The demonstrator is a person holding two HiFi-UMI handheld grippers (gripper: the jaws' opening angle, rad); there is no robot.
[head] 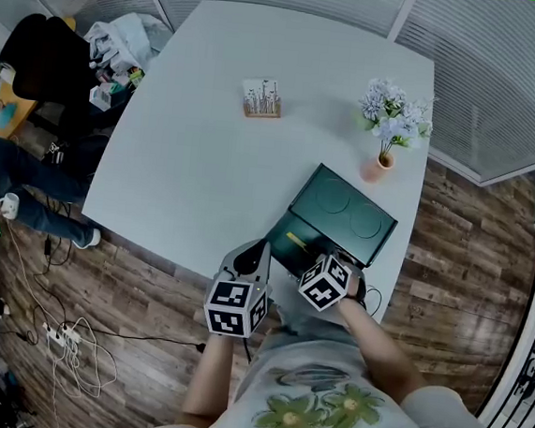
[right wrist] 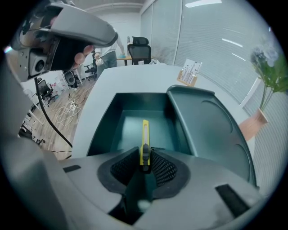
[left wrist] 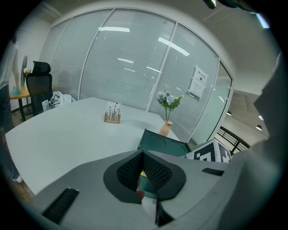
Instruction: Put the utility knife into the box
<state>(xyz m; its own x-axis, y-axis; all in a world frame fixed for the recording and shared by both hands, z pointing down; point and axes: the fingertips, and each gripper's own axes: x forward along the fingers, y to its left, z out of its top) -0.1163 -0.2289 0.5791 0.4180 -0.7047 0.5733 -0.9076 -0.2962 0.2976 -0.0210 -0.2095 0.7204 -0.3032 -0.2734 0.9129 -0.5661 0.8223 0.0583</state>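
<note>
A dark green box (head: 295,242) lies open at the table's near right edge, its lid (head: 345,212) folded back. In the right gripper view the yellow utility knife (right wrist: 145,140) sticks out over the box's inside (right wrist: 135,128), and my right gripper (right wrist: 145,162) is shut on its rear end. In the head view the knife (head: 296,240) shows as a yellow strip just ahead of the right gripper (head: 319,260). My left gripper (head: 256,252) hovers at the box's left side, its jaws closed together with nothing between them (left wrist: 143,168).
A small wooden holder with white cards (head: 261,99) stands mid-table, and a pink vase of pale flowers (head: 386,126) stands behind the box. An office chair and bags (head: 47,55) crowd the floor at the far left; cables (head: 67,340) trail on the wood floor.
</note>
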